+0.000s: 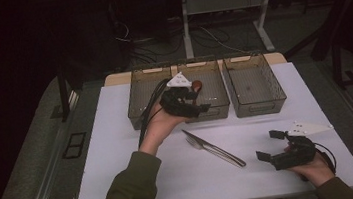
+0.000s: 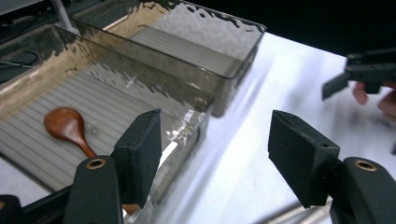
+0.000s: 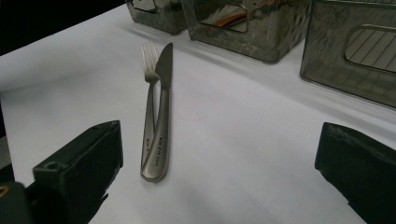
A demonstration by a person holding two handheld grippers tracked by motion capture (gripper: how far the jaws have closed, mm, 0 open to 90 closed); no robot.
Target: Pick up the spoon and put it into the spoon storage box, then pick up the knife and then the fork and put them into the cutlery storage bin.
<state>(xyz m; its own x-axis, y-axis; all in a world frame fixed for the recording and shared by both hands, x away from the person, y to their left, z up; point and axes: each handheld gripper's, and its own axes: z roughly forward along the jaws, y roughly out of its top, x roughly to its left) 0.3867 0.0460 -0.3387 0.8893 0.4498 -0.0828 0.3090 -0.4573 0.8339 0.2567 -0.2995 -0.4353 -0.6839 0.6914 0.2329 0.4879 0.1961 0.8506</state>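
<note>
A wooden spoon (image 2: 65,125) lies on the floor of the middle clear bin (image 1: 216,110), and its brown bowl (image 1: 197,83) shows beside my left gripper. The left gripper (image 1: 199,102) hovers over that bin's front left part, open with nothing between its jaws (image 2: 215,158). A steel knife (image 3: 162,116) and fork (image 3: 149,70) lie side by side and touching on the white table (image 1: 139,184), also visible at mid-table (image 1: 215,148). My right gripper (image 1: 270,145) rests low at the table's front right, open (image 3: 219,168) and pointed at the cutlery handles.
Three clear ribbed bins stand in a row at the table's back: left bin (image 1: 143,114), middle, and right bin (image 1: 261,106). Beyond the table are desk legs and cables (image 1: 187,38) on a dark floor. The right gripper (image 2: 359,74) shows far off in the left gripper view.
</note>
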